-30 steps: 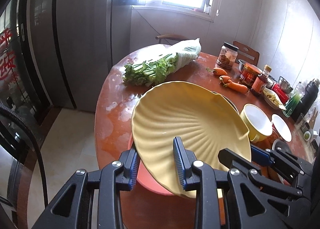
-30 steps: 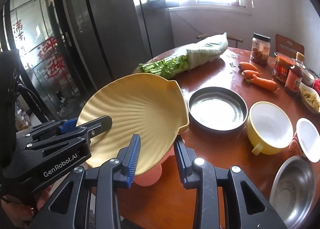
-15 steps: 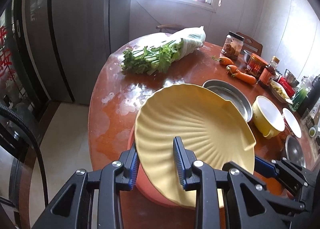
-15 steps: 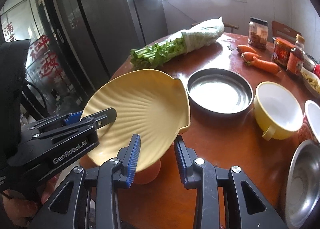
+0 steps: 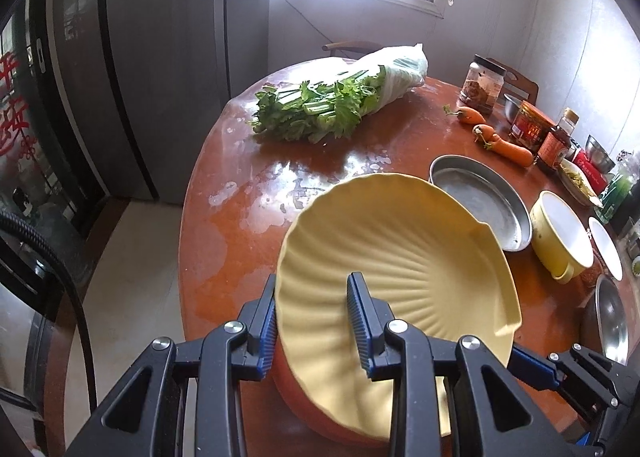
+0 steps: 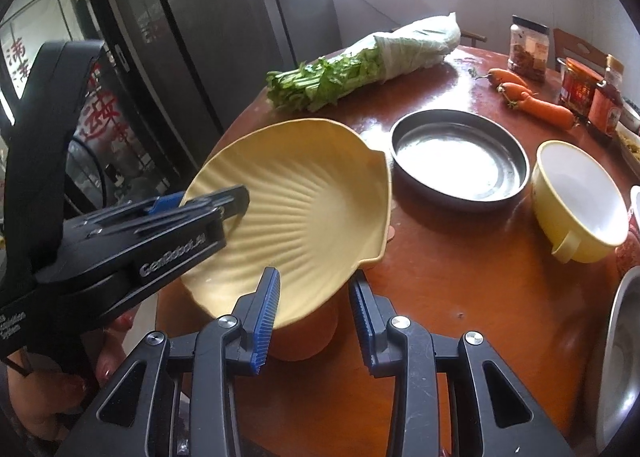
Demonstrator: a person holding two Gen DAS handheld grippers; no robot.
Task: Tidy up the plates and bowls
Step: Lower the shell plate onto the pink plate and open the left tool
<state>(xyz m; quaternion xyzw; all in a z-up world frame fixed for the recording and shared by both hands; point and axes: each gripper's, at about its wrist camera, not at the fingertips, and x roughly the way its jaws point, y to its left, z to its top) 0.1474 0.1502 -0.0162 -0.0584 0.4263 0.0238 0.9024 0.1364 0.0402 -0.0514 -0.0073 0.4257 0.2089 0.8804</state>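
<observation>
The left gripper point(image 5: 313, 321) is clamped on the near rim of a yellow shell-shaped plate point(image 5: 400, 257), one blue pad under the rim and the other inside the ribbed dish; in the right wrist view the same gripper point(image 6: 224, 203) reaches in from the left with its fingers over the plate's edge. The right gripper point(image 6: 314, 311) has its jaws parted, straddling the plate's point(image 6: 304, 213) near right rim without pinching it, the left pad over the dish and the right pad just outside. The plate sits tilted on an orange bowl point(image 5: 296, 389) at the near edge of the round red-brown table point(image 5: 240, 217). Just beyond the plate lies a shallow metal pan point(image 6: 458, 153), and to its right a yellow cup with a white inside point(image 6: 580, 197), then the rim of a steel bowl point(image 6: 618, 357). Farther back are a bundle of leafy greens in a plastic sleeve point(image 5: 340, 97), carrots point(image 6: 536, 101), a glass jar point(image 5: 482, 83) and sauce bottles point(image 6: 608, 97). Compared with a second ago, the plate has come lower and nearer the orange bowl, uncovering the metal pan in the left wrist view, while both grippers keep the same hold and opening
</observation>
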